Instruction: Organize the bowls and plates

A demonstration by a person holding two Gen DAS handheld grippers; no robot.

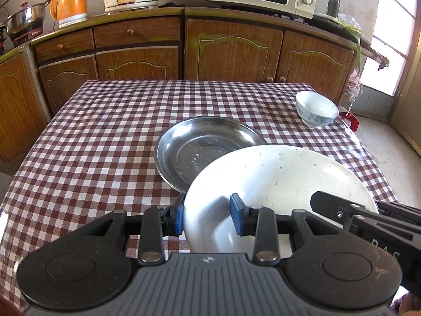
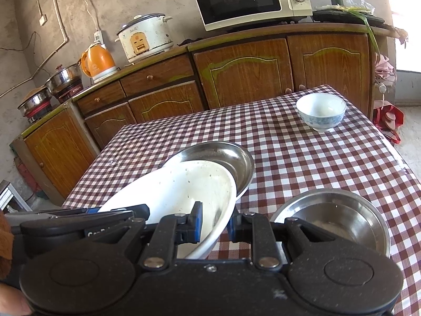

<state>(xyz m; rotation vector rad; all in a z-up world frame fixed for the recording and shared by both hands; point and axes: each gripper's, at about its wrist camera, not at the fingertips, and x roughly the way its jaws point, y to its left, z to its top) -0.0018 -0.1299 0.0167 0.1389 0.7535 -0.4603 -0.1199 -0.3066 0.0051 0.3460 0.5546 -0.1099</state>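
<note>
**White plate held by both grippers above the steel plate**

The white plate [image 1: 276,173] is lifted off the counter [image 1: 105,131] and tilted, and it hangs partly over the wide steel plate [image 1: 200,150], hiding the near edge of it. The left gripper [image 1: 208,217] holds the white plate at its near rim: one blue finger [image 1: 238,217] lies inside the plate and the other outside, so the fingers pinch the rim between them. The right gripper [image 2: 214,222] takes the same plate on its other side; its fingers [image 2: 197,222] are also pressed on the rim, one inside and one outside.

The steel plate stands on the checked cloth of the counter, about in the middle. Beyond the steel plate and to its right, near the far corner, stands a small white bowl with blue pattern [image 2: 321,112], upright and well apart from it. On the near right side of the steel plate, seen from the right wrist, a smaller steel bowl [image 2: 334,218] rests on the cloth, just beside the right gripper.

A person's hand shows only at the lower left edge of that view.
</note>
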